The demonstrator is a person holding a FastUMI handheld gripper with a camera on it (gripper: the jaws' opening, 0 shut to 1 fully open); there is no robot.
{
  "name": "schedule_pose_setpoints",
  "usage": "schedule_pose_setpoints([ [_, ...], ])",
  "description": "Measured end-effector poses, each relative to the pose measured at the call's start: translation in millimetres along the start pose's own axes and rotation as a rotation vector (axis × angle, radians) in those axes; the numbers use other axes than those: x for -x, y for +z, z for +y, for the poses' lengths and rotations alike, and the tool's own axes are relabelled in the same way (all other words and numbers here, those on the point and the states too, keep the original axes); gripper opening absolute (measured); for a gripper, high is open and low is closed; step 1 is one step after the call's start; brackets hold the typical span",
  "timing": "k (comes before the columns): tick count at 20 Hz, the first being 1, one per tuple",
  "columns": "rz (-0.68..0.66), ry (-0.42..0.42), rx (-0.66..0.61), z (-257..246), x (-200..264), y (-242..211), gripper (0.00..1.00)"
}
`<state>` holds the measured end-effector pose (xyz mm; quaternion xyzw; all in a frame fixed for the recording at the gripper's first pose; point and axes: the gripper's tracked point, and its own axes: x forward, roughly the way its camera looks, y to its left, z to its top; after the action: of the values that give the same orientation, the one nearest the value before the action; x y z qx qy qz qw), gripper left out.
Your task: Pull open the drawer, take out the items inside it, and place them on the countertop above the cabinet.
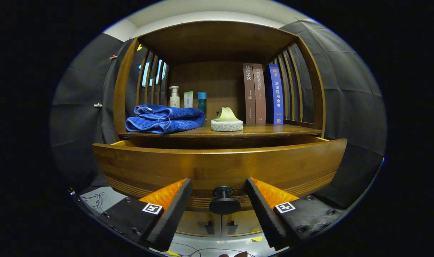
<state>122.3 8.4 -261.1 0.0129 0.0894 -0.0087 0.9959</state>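
Note:
A wooden drawer [220,166] stands pulled out a little from the cabinet, its front panel close ahead of me. Its dark round knob [224,201] sits between my two fingers, with a gap on each side. My gripper [219,196] is open, its orange and black fingers [174,207] flanking the knob without touching it. The drawer's inside is hidden behind its front panel. Above it, the countertop [266,130] carries a folded blue towel [165,119] and a yellow-green object on a pale block [226,119].
At the back left of the countertop stand a pump bottle [174,97], a small tube [188,99] and a teal bottle [202,101]. Several books [263,93] stand upright at the back right. Slatted wooden sides and a top board enclose the shelf. Cabinet doors [220,223] lie below the drawer.

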Motion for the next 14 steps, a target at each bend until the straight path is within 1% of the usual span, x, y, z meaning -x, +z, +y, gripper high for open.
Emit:
schedule_pose_setpoints([
  [9,0.012,-0.009,0.013,1.8,-45.6,3.2,0.99],
  [14,0.040,-0.008,0.009,2.9,-68.7,2.6,0.99],
])
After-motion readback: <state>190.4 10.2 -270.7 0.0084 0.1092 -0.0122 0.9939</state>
